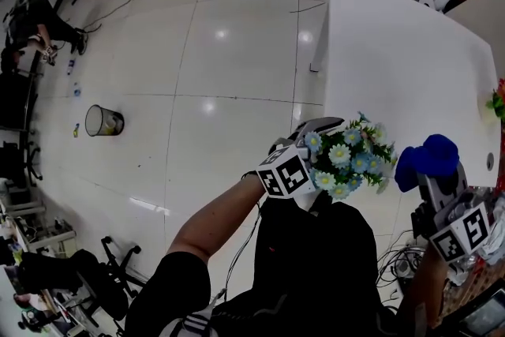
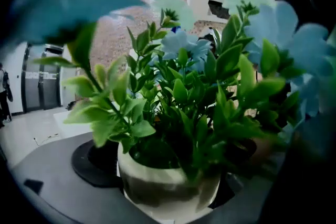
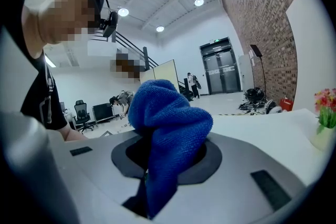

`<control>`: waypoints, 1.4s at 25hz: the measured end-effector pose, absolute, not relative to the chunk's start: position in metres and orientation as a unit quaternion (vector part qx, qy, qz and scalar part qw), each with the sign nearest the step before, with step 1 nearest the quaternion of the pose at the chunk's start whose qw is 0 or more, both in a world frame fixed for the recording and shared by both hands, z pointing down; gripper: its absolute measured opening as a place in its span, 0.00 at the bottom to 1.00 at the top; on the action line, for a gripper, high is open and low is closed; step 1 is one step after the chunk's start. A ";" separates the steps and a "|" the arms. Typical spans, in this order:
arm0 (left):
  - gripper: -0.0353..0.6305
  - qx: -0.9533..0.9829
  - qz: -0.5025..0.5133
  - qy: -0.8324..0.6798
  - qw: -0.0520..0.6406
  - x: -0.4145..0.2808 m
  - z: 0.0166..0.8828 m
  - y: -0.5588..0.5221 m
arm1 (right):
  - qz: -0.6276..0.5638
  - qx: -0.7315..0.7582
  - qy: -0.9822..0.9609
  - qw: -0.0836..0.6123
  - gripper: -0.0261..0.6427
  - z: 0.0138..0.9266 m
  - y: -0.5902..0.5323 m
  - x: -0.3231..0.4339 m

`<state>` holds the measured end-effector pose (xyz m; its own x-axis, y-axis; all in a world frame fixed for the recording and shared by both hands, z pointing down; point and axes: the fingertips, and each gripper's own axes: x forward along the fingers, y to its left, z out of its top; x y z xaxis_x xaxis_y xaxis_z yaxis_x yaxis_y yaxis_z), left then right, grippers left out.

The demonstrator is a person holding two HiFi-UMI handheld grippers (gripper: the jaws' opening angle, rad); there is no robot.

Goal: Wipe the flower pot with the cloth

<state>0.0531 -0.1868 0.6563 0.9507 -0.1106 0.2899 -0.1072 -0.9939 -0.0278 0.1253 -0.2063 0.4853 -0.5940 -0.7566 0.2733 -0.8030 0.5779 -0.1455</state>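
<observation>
The flower pot (image 2: 167, 184) is white, with green leaves and pale blue flowers (image 1: 348, 158), and it is held up in the air in front of my body. My left gripper (image 1: 314, 187) is shut on the pot, whose body fills the space between the jaws in the left gripper view. In the head view the blooms hide most of the pot. To its right my right gripper (image 1: 432, 185) points upward, shut on a bunched blue cloth (image 1: 427, 159). The cloth (image 3: 169, 131) bulges out above the jaws, a short gap away from the flowers.
A white table (image 1: 398, 67) stretches ahead on the right. A second pot with red flowers (image 3: 324, 119) stands near its right edge. On the tiled floor to the left sits a waste bin (image 1: 104, 121). Office chairs and cables line the room's edges.
</observation>
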 end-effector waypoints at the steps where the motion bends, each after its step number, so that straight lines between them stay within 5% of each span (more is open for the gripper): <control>1: 0.89 -0.987 -0.153 0.054 0.010 0.056 0.658 -0.187 | 0.128 0.440 -0.884 0.091 0.17 0.485 -0.206 0.124; 35: 0.88 -0.994 -0.100 0.018 0.027 0.051 0.654 -0.191 | 0.137 0.447 -0.880 0.083 0.17 0.484 -0.201 0.130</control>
